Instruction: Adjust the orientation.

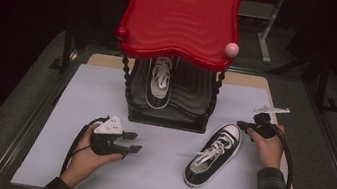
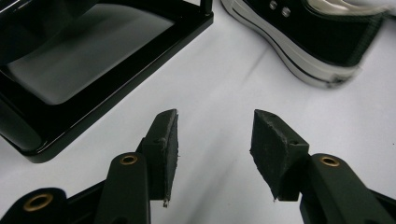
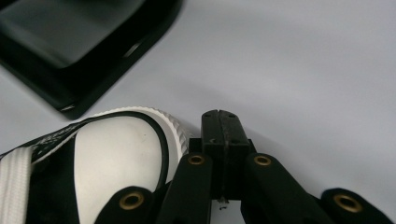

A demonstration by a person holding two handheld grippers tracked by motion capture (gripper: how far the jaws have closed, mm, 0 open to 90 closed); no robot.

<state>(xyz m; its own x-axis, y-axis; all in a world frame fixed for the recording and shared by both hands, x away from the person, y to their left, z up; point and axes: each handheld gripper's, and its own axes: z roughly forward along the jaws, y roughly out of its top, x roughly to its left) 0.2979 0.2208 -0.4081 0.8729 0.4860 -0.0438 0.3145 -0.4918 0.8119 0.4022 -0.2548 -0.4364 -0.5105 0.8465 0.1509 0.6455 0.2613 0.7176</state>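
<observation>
On the white mat (image 1: 163, 149), right hand-held gripper (image 3: 220, 116) closed beside sneaker (image 3: 112, 154).

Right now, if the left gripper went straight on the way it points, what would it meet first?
Probably the black sneaker lying on the white sheet. The left gripper stands open, aimed across bare sheet toward the shoe's side; the black rack base lies off to one side. Depth is unclear.
</observation>
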